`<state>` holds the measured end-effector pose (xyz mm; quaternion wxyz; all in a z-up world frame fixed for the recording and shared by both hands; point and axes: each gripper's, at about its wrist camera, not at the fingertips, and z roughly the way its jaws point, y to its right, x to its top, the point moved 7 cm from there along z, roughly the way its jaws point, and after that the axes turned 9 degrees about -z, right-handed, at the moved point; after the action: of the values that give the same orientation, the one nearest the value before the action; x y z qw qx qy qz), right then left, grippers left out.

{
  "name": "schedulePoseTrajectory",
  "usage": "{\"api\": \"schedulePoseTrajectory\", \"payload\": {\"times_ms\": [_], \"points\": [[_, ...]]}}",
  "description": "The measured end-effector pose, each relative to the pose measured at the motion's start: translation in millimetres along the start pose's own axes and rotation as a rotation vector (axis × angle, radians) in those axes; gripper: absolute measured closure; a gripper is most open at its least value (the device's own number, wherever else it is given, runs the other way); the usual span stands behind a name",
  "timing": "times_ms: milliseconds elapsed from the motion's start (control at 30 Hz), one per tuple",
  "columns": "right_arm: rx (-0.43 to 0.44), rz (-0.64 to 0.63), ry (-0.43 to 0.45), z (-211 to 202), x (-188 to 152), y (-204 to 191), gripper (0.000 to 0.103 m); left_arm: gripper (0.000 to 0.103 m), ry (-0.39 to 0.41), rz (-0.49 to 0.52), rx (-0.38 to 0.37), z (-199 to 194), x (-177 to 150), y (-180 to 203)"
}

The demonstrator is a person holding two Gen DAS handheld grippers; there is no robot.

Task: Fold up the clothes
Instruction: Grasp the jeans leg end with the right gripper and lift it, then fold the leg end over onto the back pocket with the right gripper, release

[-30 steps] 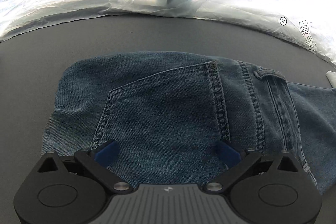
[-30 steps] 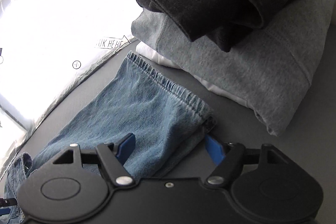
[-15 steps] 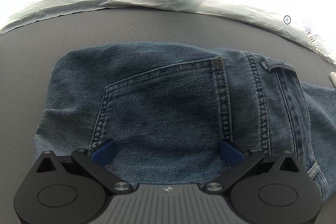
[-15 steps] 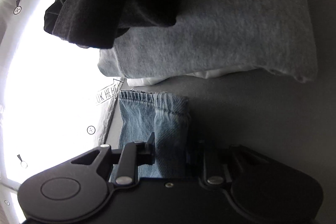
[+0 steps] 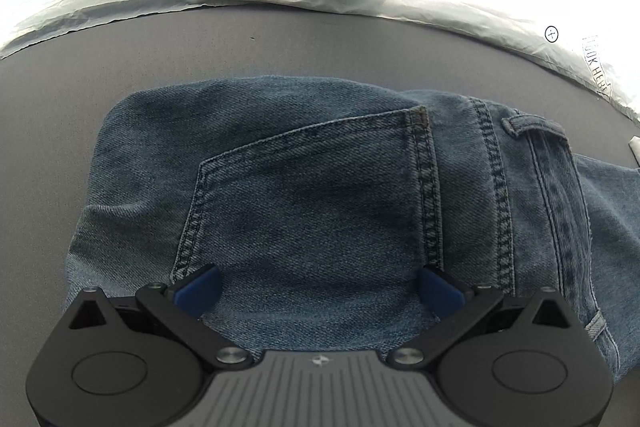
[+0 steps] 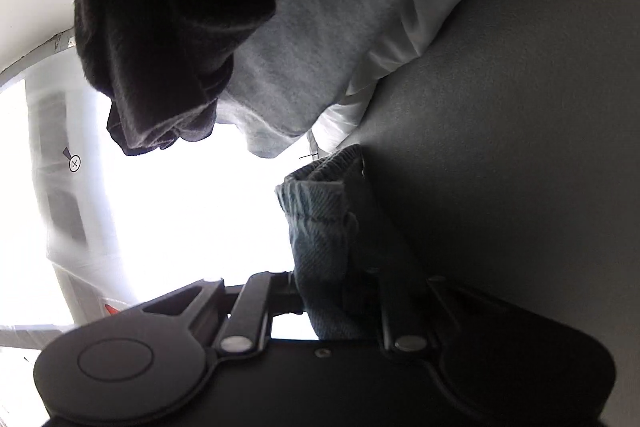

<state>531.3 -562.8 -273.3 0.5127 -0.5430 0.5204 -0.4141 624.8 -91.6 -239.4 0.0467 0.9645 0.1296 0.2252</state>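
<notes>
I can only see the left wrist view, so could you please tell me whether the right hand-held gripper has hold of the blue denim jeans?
Observer: Yes. The right hand-held gripper is clamped on the hemmed leg end of the blue denim jeans. Its jaws have just been closing, and the denim is bunched between them.
Operator: Thank you. Is anything lying close to that hem?
Observer: Just beyond it a black knit garment lies on a grey fleece sweatshirt, with a white folded garment underneath.
</notes>
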Motion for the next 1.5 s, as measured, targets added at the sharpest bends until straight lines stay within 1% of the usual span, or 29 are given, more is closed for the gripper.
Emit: {"api": "schedulePoseTrajectory", "payload": {"times_ms": [67,133,167,233,300,400,533,633,667,733,800,867,933,967,1033,1100,1233,1300,1333,1433,1467,1500], "points": [[0.05,-0.017,-0.041,7.9,-17.2,-20.0,0.088,0.0,-0.01,-0.03,-0.004,-3.9,0.7,-2.4],[0.101,-0.038,-0.084,15.5,-35.9,-40.5,0.088,0.0,0.005,-0.054,-0.016,-13.4,-2.0,-5.8],[0.123,-0.04,-0.101,18.3,-45.4,-48.8,0.088,0.0,0.015,-0.053,-0.018,-18.8,-4.6,-7.3],[0.159,-0.032,-0.133,21.7,-66.2,-62.1,0.088,0.0,0.024,-0.027,0.009,-29.1,-11.2,-10.8],[0.192,-0.027,-0.167,24.0,-88.0,-74.2,0.088,0.0,0.037,-0.025,0.009,-40.3,-16.4,-18.0],[0.23,-0.024,-0.219,22.8,-123.4,-87.0,0.088,0.0,0.058,-0.035,-0.014,-57.6,-20.5,-31.3],[0.283,0.013,-0.271,17.1,-171.8,-96.6,0.088,0.0,0.096,-0.039,-0.051,-82.8,-20.9,-46.7],[0.307,0.036,-0.31,14.8,-211.0,-100.1,0.088,0.0,0.124,-0.071,-0.047,-99.4,-16.1,-66.1],[0.313,0.042,-0.324,14.3,-224.3,-100.8,0.088,0.0,0.127,-0.092,-0.066,-104.0,-14.6,-74.1],[0.323,0.055,-0.354,14.1,-252.9,-100.3,0.088,0.0,0.13,-0.15,-0.13,-114.4,-12.6,-91.1],[0.324,0.055,-0.386,14.0,-281.4,-97.5,0.088,0.0,0.135,-0.186,-0.162,-123.9,-11.9,-106.3],[0.317,0.057,-0.412,13.8,-304.0,-92.5,0.088,0.0,0.143,-0.178,-0.163,-129.3,-11.3,-120.2],[0.299,0.068,-0.434,13.6,-323.2,-82.2,0.088,0.0,0.16,-0.147,-0.151,-133.4,-11.0,-133.4],[0.282,0.07,-0.445,15.3,-333.1,-74.9,0.088,0.0,0.163,-0.137,-0.148,-134.3,-11.1,-140.4],[0.23,0.053,-0.467,26.7,-342.6,-58.4,0.088,0.0,0.155,-0.136,-0.155,-132.4,-12.2,-155.0],[0.14,0.042,-0.489,33.7,-361.3,-34.8,0.088,0.0,0.135,-0.143,-0.172,-125.4,-13.0,-170.4],[-0.07,-0.017,-0.534,44.2,-384.7,3.2,0.085,0.0,0.111,-0.16,-0.156,-115.8,-14.0,-195.9],[-0.122,-0.05,-0.531,42.7,-390.5,11.5,0.084,0.0,0.108,-0.186,-0.179,-113.6,-18.1,-203.8],[-0.129,-0.058,-0.535,40.1,-393.2,12.0,0.083,0.0,0.104,-0.2,-0.19,-112.0,-20.7,-206.6],[-0.146,-0.151,-0.572,32.5,-400.9,1.2,0.082,0.0,0.087,-0.231,-0.205,-105.7,-28.0,-211.4],[-0.156,-0.202,-0.594,31.3,-404.4,-3.2,0.08,0.0,0.085,-0.236,-0.205,-103.9,-29.2,-212.0],[-0.165,-0.25,-0.611,30.5,-407.8,-7.5,0.076,0.0,0.084,-0.239,-0.204,-102.5,-30.0,-212.2]]}}
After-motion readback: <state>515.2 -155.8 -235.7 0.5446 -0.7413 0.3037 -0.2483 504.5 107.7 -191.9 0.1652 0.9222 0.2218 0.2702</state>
